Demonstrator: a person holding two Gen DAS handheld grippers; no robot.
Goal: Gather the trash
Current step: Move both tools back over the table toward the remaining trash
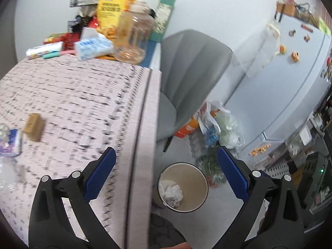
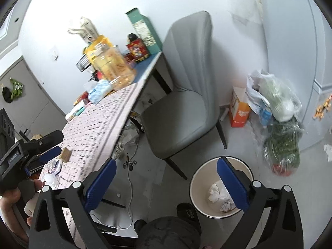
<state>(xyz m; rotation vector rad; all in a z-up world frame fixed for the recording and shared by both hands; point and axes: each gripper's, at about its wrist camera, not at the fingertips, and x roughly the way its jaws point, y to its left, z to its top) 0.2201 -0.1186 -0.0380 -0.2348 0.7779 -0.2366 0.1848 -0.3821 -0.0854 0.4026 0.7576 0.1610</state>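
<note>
A round beige trash bin (image 1: 183, 187) stands on the floor by the table's edge, with crumpled white paper (image 1: 171, 193) inside. It also shows in the right wrist view (image 2: 199, 178), with crumpled paper (image 2: 217, 195) in it. My left gripper (image 1: 166, 161) is open and empty, held above the bin and the table edge. My right gripper (image 2: 166, 174) is open and empty, above the floor beside the bin. A small brown box (image 1: 33, 126) and a crumpled wrapper (image 1: 11, 143) lie on the patterned tablecloth (image 1: 83, 103). The left gripper (image 2: 48, 148) shows near them.
A grey chair (image 2: 184, 103) stands at the table. Plastic bags (image 2: 278, 108) and an orange box (image 2: 239, 110) sit on the floor by a white fridge (image 1: 290, 78). A clear jar (image 1: 132, 37), tissue pack (image 1: 93, 46) and snack bags crowd the table's far end.
</note>
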